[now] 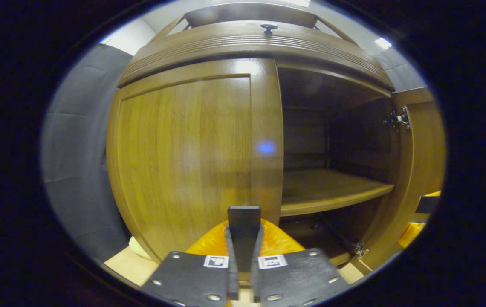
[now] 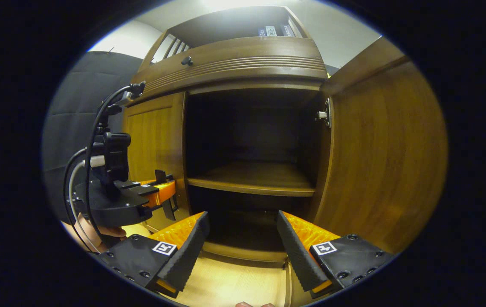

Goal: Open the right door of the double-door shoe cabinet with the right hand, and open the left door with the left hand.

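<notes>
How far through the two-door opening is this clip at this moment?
Done: the right door stands swung wide, baring the shelf, and the right gripper is open, off it. In hand: the left gripper, fingers together, sits at the left door near its inner edge. Left: that door looks closed and needs pulling open.

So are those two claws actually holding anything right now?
No. The right gripper is open on empty air; the left gripper is shut with nothing between its fingers, just short of the closed left door.

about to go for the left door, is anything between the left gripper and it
Nothing visible does: the left gripper, jaws together, faces the closed brown wooden left door near its inner edge, with no object between them.
</notes>
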`<move>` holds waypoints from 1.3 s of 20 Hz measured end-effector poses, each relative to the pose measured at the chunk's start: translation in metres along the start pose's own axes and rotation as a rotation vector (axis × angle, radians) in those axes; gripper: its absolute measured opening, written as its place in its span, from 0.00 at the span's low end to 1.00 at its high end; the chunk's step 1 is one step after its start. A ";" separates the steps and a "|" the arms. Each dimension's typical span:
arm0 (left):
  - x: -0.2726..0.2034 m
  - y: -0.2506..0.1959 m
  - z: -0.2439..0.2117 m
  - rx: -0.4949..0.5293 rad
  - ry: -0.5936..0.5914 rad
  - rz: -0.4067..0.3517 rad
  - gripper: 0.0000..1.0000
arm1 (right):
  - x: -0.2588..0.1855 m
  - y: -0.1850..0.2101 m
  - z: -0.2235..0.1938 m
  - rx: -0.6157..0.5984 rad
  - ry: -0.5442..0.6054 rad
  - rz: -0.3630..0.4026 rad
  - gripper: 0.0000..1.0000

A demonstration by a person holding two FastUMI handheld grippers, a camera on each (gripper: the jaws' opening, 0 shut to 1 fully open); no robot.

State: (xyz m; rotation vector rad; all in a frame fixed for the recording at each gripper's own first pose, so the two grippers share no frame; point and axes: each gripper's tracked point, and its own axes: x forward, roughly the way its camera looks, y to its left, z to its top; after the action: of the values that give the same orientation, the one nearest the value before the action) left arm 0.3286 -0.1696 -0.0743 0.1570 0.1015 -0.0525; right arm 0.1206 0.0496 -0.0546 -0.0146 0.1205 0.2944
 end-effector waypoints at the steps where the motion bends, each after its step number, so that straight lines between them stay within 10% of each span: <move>1: -0.002 0.000 -0.001 -0.006 -0.006 -0.009 0.07 | -0.001 0.001 0.002 0.005 -0.005 0.000 1.00; 26: -0.121 0.051 -0.008 -0.060 -0.037 -0.067 0.06 | -0.061 0.039 -0.002 0.016 -0.004 -0.046 1.00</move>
State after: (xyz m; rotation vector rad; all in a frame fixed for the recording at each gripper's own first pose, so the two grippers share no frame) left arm 0.2101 -0.1131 -0.0619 0.0929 0.0714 -0.1187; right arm 0.0511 0.0689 -0.0495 -0.0011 0.1180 0.2478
